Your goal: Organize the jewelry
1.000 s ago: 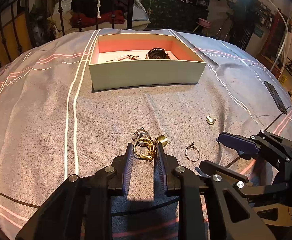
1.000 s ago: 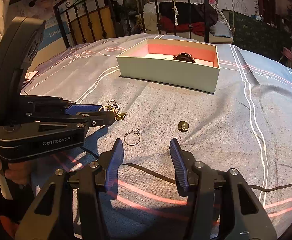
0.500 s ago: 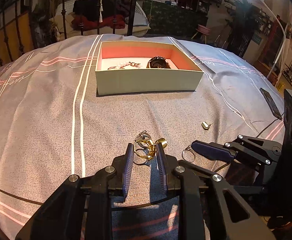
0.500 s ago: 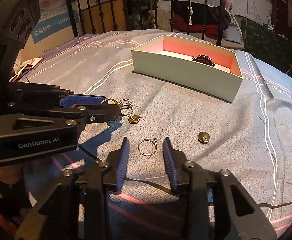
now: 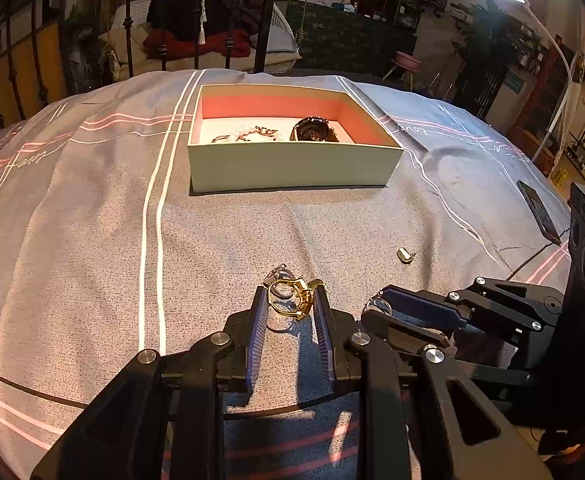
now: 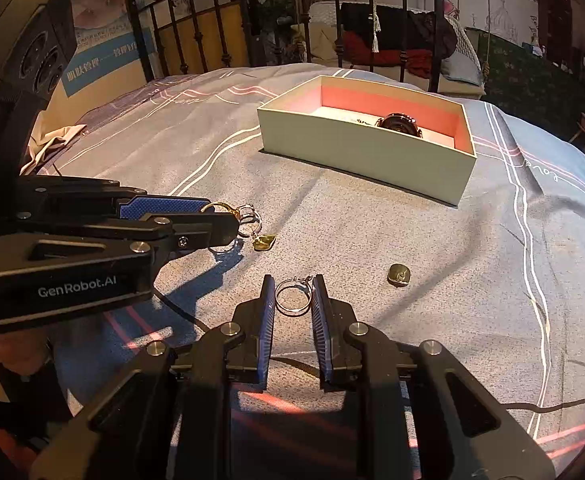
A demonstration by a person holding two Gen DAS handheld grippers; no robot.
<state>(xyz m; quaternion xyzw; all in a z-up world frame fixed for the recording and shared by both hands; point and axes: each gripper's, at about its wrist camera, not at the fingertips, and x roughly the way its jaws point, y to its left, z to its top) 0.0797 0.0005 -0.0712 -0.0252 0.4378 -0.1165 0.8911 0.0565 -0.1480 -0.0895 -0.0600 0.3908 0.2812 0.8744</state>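
My left gripper (image 5: 290,300) is shut on a cluster of gold rings (image 5: 292,296) just above the grey striped bedspread. In the right wrist view that cluster (image 6: 248,218) hangs at the left gripper's tip (image 6: 222,222), with a gold charm (image 6: 263,241) dangling below. My right gripper (image 6: 292,298) is closing on a thin silver ring (image 6: 292,296), and both pads touch it. A small gold piece (image 6: 399,274) lies loose to the right. The pale open box (image 5: 292,168) with a pink lining stands farther back and holds a watch (image 5: 312,130) and a pearl bracelet (image 5: 240,134).
A dark phone (image 5: 538,210) lies near the bed's right edge. A black iron bed rail (image 6: 372,8) stands behind the box (image 6: 364,160), with pillows and clothes beyond it. A thin cable crosses the bedspread near the grippers.
The right gripper's jaws came in from wide apart and now stand against the silver ring. The left gripper keeps its hold on the gold cluster and has barely moved.
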